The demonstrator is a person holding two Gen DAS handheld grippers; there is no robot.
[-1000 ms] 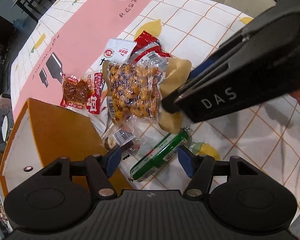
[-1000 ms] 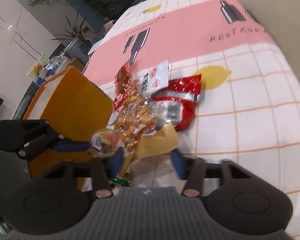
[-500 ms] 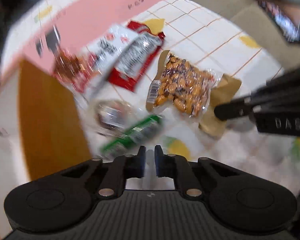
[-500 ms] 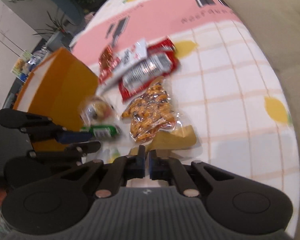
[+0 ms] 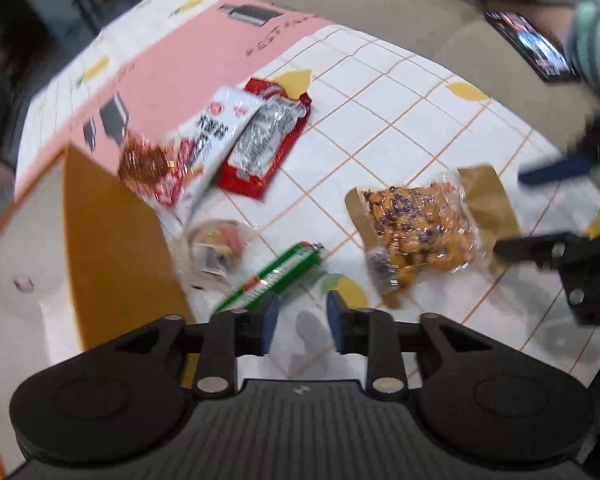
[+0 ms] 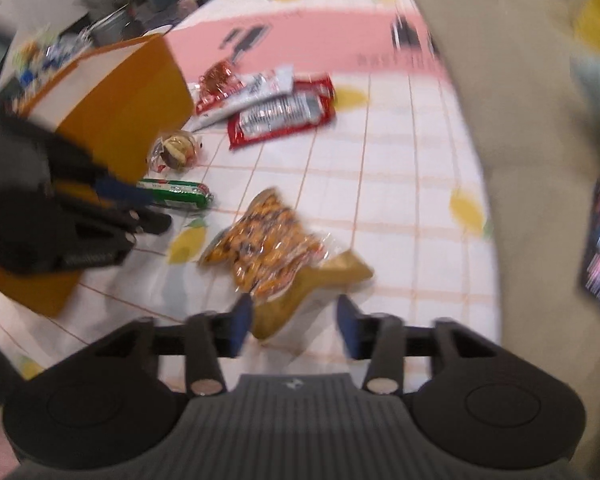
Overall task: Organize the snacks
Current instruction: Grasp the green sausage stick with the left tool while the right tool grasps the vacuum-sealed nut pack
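Snacks lie on the checked tablecloth (image 5: 400,112). A clear bag of orange nuts (image 5: 416,224) with a tan header lies at the right; it also shows in the right wrist view (image 6: 272,248). A green sausage stick (image 5: 272,276) lies near my left gripper (image 5: 300,316), which is open and empty just above it. A small round wrapped snack (image 5: 216,244), a red pack (image 5: 266,144), a white pack (image 5: 216,128) and a red-orange packet (image 5: 148,160) lie beyond. My right gripper (image 6: 294,326) is open, with the nut bag's tan corner between its fingers.
An orange box (image 5: 100,240) with a white inside stands at the left, against the snacks; it also shows in the right wrist view (image 6: 120,104). A beige sofa (image 5: 440,32) borders the table's far side, with a phone (image 5: 528,46) on it.
Both grippers went from open to shut half a second ago and are open again now. Both pulled back and up. The nut bag was dragged right, off the pile.
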